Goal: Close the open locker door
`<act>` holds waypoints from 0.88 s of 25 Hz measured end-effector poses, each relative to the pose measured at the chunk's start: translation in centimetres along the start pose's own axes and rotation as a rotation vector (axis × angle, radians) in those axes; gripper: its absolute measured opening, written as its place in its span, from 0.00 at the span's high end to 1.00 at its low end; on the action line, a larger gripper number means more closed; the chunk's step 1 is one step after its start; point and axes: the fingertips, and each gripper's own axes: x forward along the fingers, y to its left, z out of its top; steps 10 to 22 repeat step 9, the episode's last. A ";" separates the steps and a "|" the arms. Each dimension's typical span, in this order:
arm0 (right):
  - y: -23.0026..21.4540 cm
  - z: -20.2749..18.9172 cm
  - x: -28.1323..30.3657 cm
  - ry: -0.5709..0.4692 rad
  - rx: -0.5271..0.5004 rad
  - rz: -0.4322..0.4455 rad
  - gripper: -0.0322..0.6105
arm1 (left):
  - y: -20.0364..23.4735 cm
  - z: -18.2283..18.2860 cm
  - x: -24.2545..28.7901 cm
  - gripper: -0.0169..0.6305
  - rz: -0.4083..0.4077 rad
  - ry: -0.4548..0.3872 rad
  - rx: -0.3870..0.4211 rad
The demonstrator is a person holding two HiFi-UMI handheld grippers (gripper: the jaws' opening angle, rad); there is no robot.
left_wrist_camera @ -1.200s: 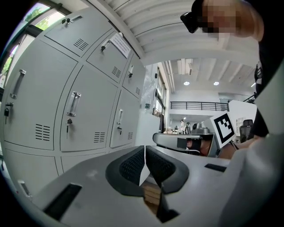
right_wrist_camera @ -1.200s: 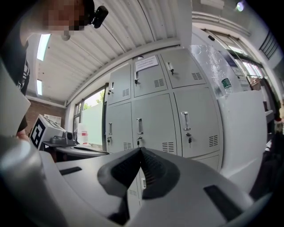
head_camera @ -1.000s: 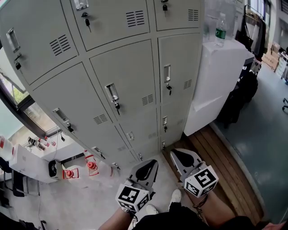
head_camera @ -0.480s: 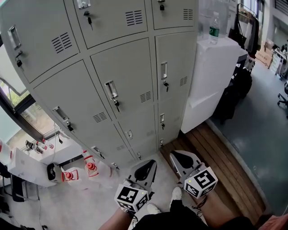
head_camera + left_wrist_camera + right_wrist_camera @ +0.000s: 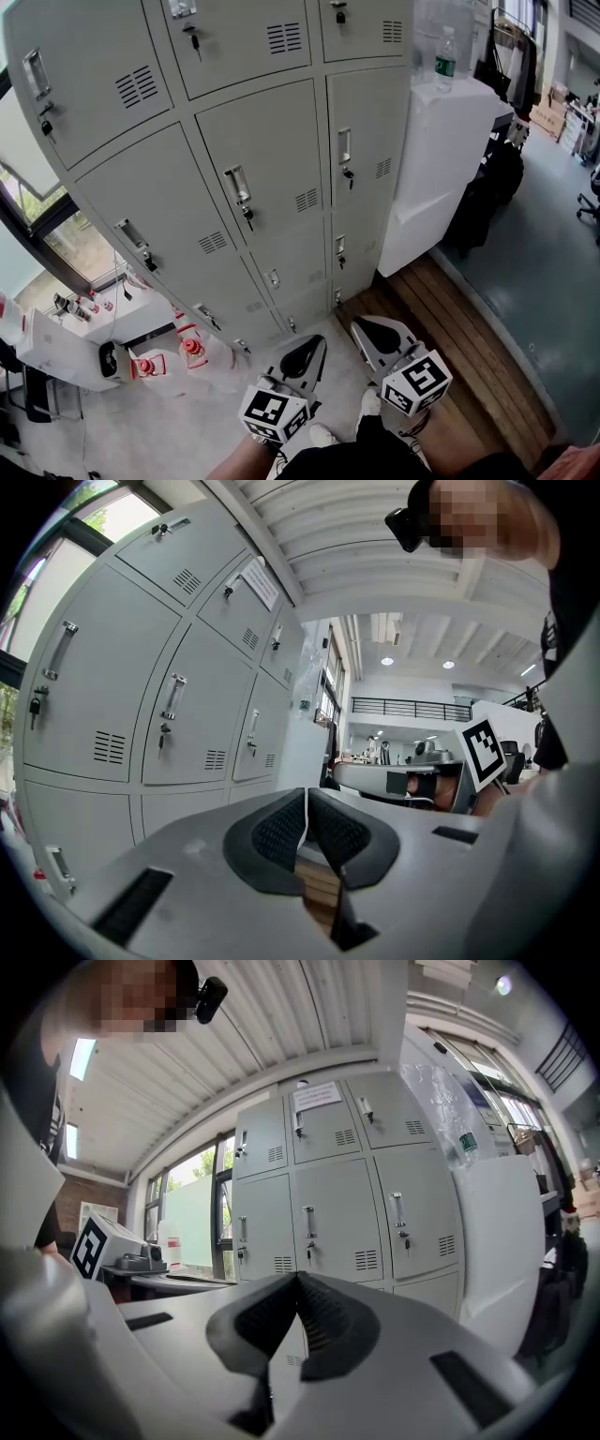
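Observation:
A bank of grey metal lockers (image 5: 253,141) fills the head view, and every door in sight sits flush with its frame. Each door has a chrome handle (image 5: 237,190) and a key in its lock. My left gripper (image 5: 314,342) is held low near my legs, away from the lockers, shut and empty. My right gripper (image 5: 361,325) sits beside it, also shut on nothing. In the left gripper view the jaws (image 5: 306,794) meet at the tip, with the lockers (image 5: 141,696) off to the left. In the right gripper view the shut jaws (image 5: 298,1277) point toward the lockers (image 5: 337,1204).
A white cabinet (image 5: 450,159) stands against the lockers' right side with a plastic bottle (image 5: 448,58) on top. Wooden floor boards (image 5: 459,356) run along its foot. Small red cones (image 5: 192,349) and a white device stand on the floor at left, below a window.
The head view has shifted slightly, so the lockers sit a little differently in frame. Both grippers stay shut in nearly the same low spot.

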 end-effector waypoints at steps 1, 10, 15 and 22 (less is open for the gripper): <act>0.2 -0.1 0.1 0.000 0.001 0.001 0.87 | 0.1 -0.1 -0.1 0.94 0.001 0.002 0.001; 1.3 -0.3 0.4 -0.002 0.008 0.010 0.87 | 0.6 -0.3 -1.2 0.94 0.004 0.004 -0.001; 1.3 -0.3 0.4 -0.002 0.008 0.010 0.87 | 0.6 -0.3 -1.2 0.94 0.004 0.004 -0.001; 1.3 -0.3 0.4 -0.002 0.008 0.010 0.87 | 0.6 -0.3 -1.2 0.94 0.004 0.004 -0.001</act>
